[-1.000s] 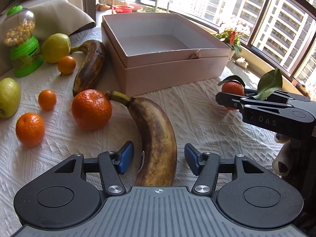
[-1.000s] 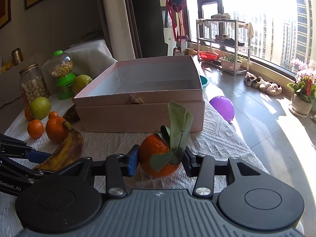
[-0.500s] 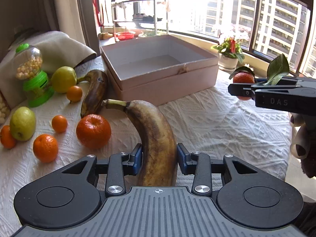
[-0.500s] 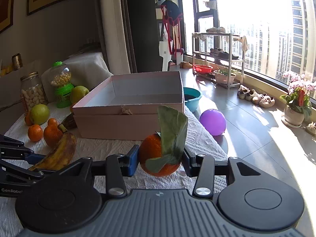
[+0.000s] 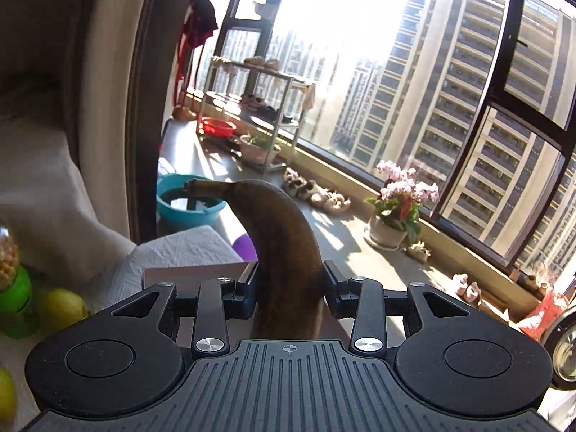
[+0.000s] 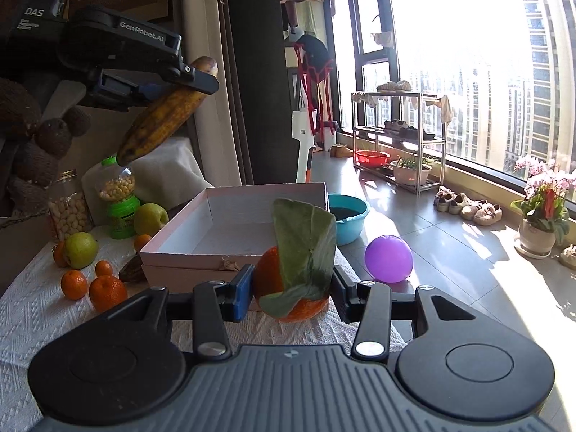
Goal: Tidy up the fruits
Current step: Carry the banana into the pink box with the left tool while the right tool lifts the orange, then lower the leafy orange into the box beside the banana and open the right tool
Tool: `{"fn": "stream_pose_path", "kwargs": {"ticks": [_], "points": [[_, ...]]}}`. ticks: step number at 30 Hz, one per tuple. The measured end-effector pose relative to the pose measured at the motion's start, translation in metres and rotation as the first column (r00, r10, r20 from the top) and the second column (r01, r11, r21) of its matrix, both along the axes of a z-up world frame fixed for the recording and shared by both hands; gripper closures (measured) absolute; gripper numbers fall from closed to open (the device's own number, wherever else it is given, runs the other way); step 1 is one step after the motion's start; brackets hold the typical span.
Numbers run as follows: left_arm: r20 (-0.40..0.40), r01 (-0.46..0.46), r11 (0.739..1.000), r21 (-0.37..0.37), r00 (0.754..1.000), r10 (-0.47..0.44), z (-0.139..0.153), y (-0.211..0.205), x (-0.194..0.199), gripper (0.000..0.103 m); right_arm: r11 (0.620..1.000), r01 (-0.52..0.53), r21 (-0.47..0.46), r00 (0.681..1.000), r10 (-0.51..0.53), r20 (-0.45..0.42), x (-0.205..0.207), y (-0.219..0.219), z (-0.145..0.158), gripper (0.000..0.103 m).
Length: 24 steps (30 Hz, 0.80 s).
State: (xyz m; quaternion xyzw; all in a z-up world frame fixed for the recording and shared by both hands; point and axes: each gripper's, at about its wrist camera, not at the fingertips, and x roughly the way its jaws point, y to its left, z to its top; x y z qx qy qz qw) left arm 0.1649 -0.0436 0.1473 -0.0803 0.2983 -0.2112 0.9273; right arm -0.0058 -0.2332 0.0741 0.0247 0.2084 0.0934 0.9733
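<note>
My left gripper (image 5: pixel 289 289) is shut on a brown overripe banana (image 5: pixel 282 252), held high in the air; the right wrist view shows that banana (image 6: pixel 163 118) hanging tilted from the left gripper (image 6: pixel 187 79) at upper left. My right gripper (image 6: pixel 291 289) is shut on an orange with a green leaf (image 6: pixel 298 284), just in front of the open pink box (image 6: pixel 201 252). On the white cloth to the left lie several small oranges (image 6: pixel 106 289), green apples (image 6: pixel 81 250) and a second dark banana (image 6: pixel 133 271).
A green candy dispenser (image 6: pixel 120 201) and a glass jar of nuts (image 6: pixel 70 208) stand at the table's back left. A teal basin (image 6: pixel 347 216) and a purple ball (image 6: pixel 388 259) lie on the floor to the right. A flower pot (image 6: pixel 538 230) stands by the window.
The left gripper closed on the banana and lifted it well up off the cloth. The right gripper rose slightly, still holding the leafy orange.
</note>
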Motion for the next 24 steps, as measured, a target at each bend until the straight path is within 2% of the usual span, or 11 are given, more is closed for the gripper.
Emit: {"fn": "stream_pose_path", "kwargs": {"ticks": [2,6,8,12,14,17,19,21,24], "points": [[-0.055,-0.013,0.998,0.062,0.998,0.016,-0.031,-0.008,0.030,0.061,1.000,0.011,-0.014,1.000,-0.011,-0.002,0.003,-0.004,-0.003,0.059],[-0.081,0.017,0.987,0.162,0.997,-0.004,-0.068,-0.020,0.051,0.061,0.999,0.029,-0.031,0.999,-0.030,-0.039,0.015,-0.011,-0.014,0.059],[-0.120,0.014,0.986,0.167,0.993,0.006,-0.077,-0.020,0.055,0.061,0.999,0.029,-0.034,0.998,-0.031,-0.056,0.020,-0.014,-0.019,0.059],[-0.204,-0.064,0.977,0.202,0.973,0.106,-0.089,-0.007,0.049,0.061,0.999,0.016,-0.031,0.997,-0.018,-0.073,0.028,-0.011,-0.025,0.059],[-0.229,-0.071,0.973,0.217,0.966,0.122,-0.096,-0.002,0.044,0.061,1.000,0.010,-0.024,0.997,-0.012,-0.077,0.032,-0.009,-0.027,0.059],[-0.238,-0.007,0.969,0.246,0.969,0.067,-0.101,-0.003,0.037,0.061,1.000,0.002,-0.015,0.997,-0.003,-0.078,0.034,-0.008,-0.029,0.059],[-0.264,0.048,0.976,0.212,0.964,0.010,-0.102,-0.001,0.035,0.061,1.000,0.000,-0.017,0.997,-0.001,-0.083,0.034,-0.008,-0.029,0.059],[-0.237,0.046,0.980,0.194,0.972,0.002,-0.096,0.004,0.029,0.060,1.000,0.006,-0.023,0.996,-0.008,-0.094,0.036,-0.010,-0.030,0.059],[-0.116,-0.010,0.985,0.171,0.993,0.030,-0.071,0.019,0.009,0.061,0.999,0.016,-0.029,0.994,-0.019,-0.108,0.038,-0.011,-0.027,0.059]]}}
